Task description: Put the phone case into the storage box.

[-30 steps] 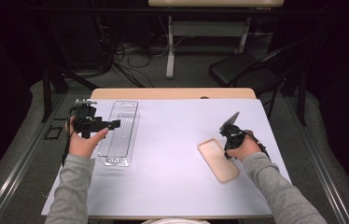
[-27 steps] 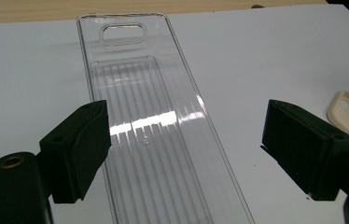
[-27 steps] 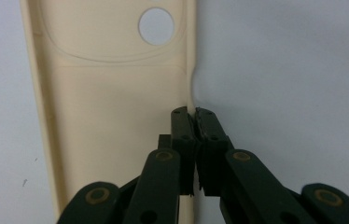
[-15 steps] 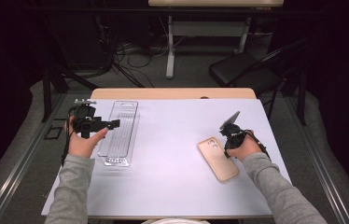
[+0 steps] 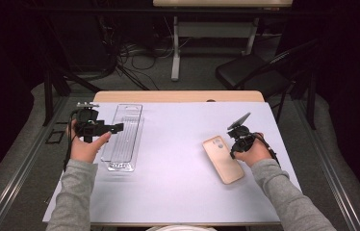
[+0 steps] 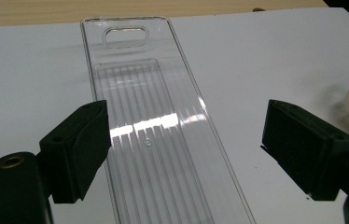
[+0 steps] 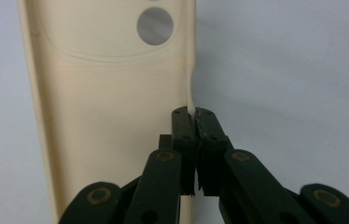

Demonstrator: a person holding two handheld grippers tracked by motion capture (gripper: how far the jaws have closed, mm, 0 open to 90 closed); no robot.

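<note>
1. High view, left side: the left gripper (image 5: 102, 128) is held in the person's left hand (image 5: 84, 147) at the left edge of the bench (image 5: 178, 192), which is covered by a white sheet. The gripper points level toward the right, over the near-left part of a clear, long rectangular plastic tray (image 5: 124, 137).
2. Left gripper view: its two black fingers (image 6: 77, 149) stand spread wide with nothing between them. The clear tray (image 6: 163, 154) lies flat on the white sheet below, ribbed along its floor, with an oval handle slot at its far end. No pad touches the tray.
3. High view, centre: the white sheet between the tray and the right-hand item is bare; tray and case lie well apart.
4. High view, right side: a beige, rounded-rectangle soft phone case (image 5: 222, 160) lies on the sheet, set at a slant, its near end toward the person. The right gripper (image 5: 236, 139), held in the right hand (image 5: 255, 153), sits at the case's right long edge.
5. Right gripper view: the black fingers (image 7: 182, 140) are pressed together, pinching the thin raised side wall of the beige case (image 7: 112, 107). The wall runs up between the two pads. A round camera hole shows near the case's far end.
</note>
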